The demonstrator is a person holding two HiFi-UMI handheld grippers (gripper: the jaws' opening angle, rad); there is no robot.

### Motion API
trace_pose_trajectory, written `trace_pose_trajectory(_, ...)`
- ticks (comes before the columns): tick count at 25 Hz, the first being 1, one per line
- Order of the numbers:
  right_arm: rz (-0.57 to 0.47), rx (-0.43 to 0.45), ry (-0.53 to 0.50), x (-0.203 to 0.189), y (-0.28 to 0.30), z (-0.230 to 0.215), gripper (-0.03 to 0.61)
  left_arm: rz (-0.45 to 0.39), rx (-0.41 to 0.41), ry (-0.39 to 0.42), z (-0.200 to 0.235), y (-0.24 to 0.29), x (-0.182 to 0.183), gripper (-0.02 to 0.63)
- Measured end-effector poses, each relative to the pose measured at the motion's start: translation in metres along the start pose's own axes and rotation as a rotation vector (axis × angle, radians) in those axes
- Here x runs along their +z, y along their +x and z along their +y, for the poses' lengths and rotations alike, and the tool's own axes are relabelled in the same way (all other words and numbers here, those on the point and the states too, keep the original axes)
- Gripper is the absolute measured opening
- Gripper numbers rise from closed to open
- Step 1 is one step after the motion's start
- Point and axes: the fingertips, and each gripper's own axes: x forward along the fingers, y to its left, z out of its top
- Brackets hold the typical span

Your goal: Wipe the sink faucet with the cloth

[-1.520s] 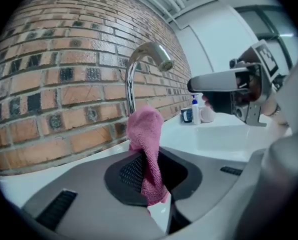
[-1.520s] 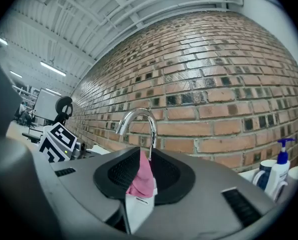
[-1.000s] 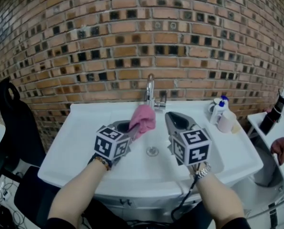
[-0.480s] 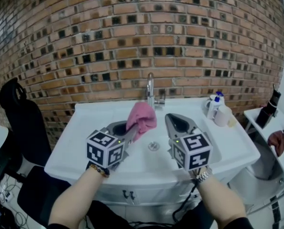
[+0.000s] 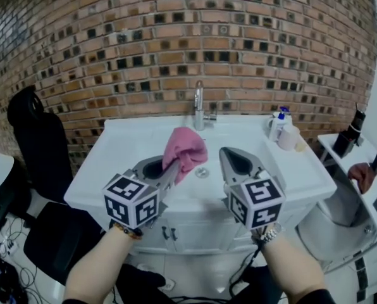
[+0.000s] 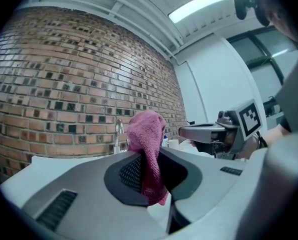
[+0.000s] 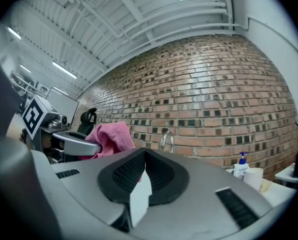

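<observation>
Nearest the camera, the left claw (image 5: pixel 171 166) is clamped on the pink cloth (image 5: pixel 186 149), its jaws parted only by the thickness of the fabric. The right claw (image 5: pixel 226 153) carries nothing, and its tips meet. It is level with the left claw and just to the right of the line from the camera to the faucet (image 5: pixel 199 104).

Both claws have pulled back from the faucet. A second ago the cloth was close under the spout. Now it hangs over the near half of the sink (image 5: pixel 110 167), short of the drain (image 5: pixel 202 172) and well apart from the faucet, and more of the sink front and the floor shows below the arms. I judge this a withdrawal. Either a wiping pass is over or the person is stepping back, and the cloth must travel forward again before it can touch metal.

The cloth's long axis runs roughly upright through the jaws. A bunched head rises above the tips and leans toward the faucet, while a shorter tail hangs below them.

Farther off, the faucet stands upright at the back rim of the sink, its spout curving toward the person at the top and a handle jutting to its right. A pump bottle (image 5: pixel 278 125) stands well to the faucet's right. The brick wall (image 5: pixel 188 37) rises directly behind the faucet.
</observation>
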Motion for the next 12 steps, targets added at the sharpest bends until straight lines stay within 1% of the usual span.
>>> trace_pose_trajectory(5, 0.007, 0.006, 0.004, -0.003, -0.037, 0.028, 0.012, -0.016, 0.012, 0.000, -0.029, -0.040, 0.002, 0.052)
trace_pose_trajectory(12, -0.005, 0.011, -0.013, 0.005, -0.091, 0.073, 0.011, -0.033, 0.012, 0.010, -0.068, -0.094, 0.004, 0.052)
